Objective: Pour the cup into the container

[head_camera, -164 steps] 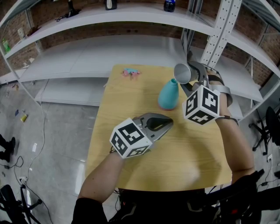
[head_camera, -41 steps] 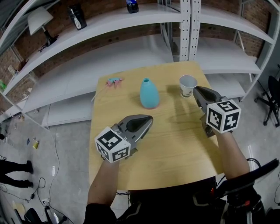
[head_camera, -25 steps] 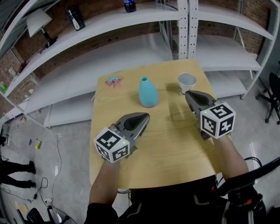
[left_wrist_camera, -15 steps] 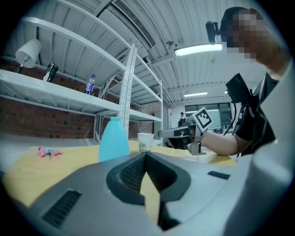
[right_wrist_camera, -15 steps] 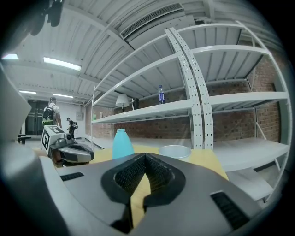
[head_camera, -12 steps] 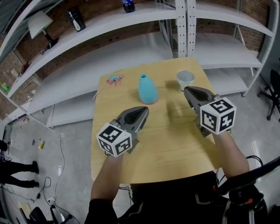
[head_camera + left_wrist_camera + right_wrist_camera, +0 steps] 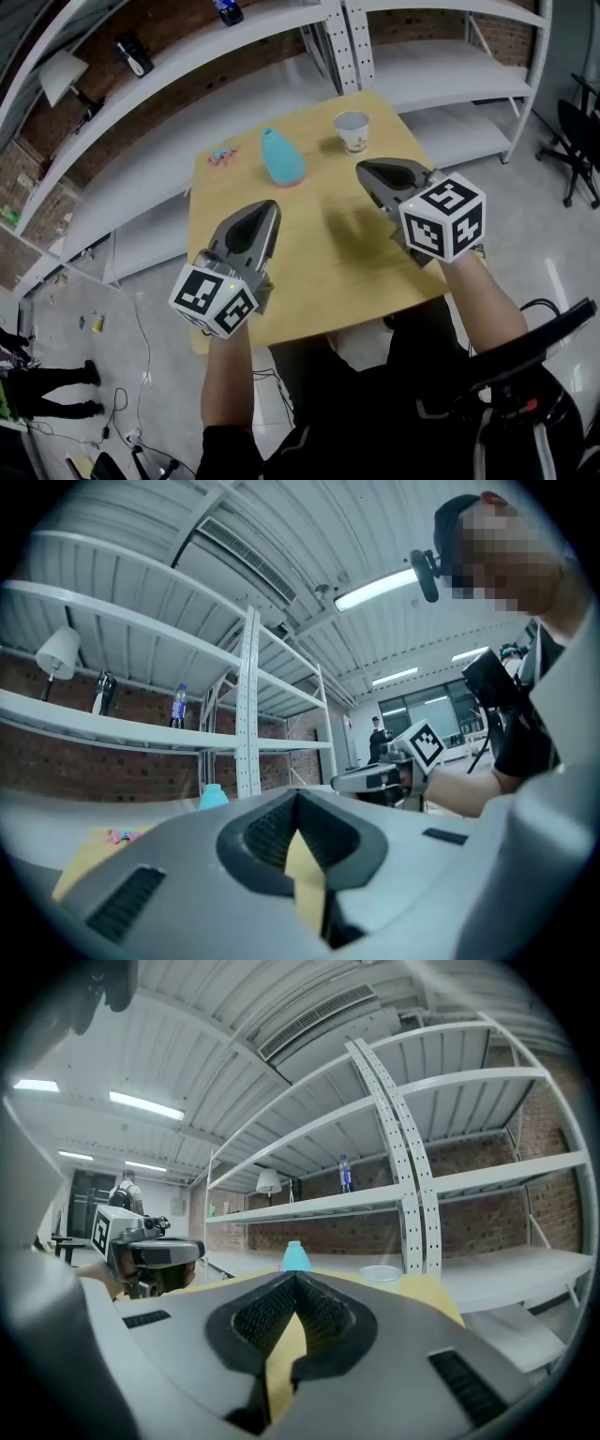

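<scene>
A person's two handheld grippers hover over a light wooden table, both pointing away from the body. The left gripper has its jaws pressed together at the tips, with nothing between them. The right gripper is likewise closed and empty.

Beyond the right fingertips and slightly to their right, well apart from them, the white paper cup stands upright near the table's far edge, its long axis vertical and its open mouth facing up. Left of the cup, the blue container also stands upright, with its narrow neck pointing up. It sits ahead of the left fingertips, a little to their left and well clear of them. A small pink object lies farther left, and metal shelves rise behind.
</scene>
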Action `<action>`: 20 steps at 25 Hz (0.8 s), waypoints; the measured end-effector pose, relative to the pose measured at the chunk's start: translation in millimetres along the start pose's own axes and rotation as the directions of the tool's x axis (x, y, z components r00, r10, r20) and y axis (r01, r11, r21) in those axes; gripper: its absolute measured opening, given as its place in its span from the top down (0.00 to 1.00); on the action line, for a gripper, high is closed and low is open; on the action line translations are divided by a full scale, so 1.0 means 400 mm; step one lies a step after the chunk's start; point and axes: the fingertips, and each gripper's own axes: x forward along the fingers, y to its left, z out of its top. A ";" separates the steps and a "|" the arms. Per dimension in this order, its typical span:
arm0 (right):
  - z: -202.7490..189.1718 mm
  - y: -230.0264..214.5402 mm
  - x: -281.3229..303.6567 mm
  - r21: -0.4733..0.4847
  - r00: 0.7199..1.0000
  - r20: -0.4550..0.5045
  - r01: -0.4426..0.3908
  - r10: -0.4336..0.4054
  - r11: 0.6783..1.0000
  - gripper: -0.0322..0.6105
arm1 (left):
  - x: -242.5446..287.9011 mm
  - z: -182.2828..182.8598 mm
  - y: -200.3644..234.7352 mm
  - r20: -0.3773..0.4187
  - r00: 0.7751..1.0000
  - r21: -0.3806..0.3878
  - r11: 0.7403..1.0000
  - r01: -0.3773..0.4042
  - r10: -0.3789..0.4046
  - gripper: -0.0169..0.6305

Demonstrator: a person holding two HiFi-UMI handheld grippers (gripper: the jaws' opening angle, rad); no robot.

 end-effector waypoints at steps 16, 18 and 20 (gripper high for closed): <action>-0.063 0.322 -0.496 0.021 1.000 0.019 0.007 -0.008 1.000 0.95 | -0.386 -0.018 -0.483 -0.006 0.996 -0.071 0.993 -0.089 0.089 0.98; -0.079 0.376 -0.564 0.021 1.000 0.015 0.003 -0.004 1.000 0.95 | -0.446 -0.026 -0.547 -0.006 0.995 -0.094 0.990 -0.104 0.104 0.98; -0.097 0.437 -0.633 0.018 1.000 0.010 -0.004 0.003 1.000 0.95 | -0.508 -0.033 -0.614 -0.001 0.993 -0.118 0.986 -0.119 0.120 0.98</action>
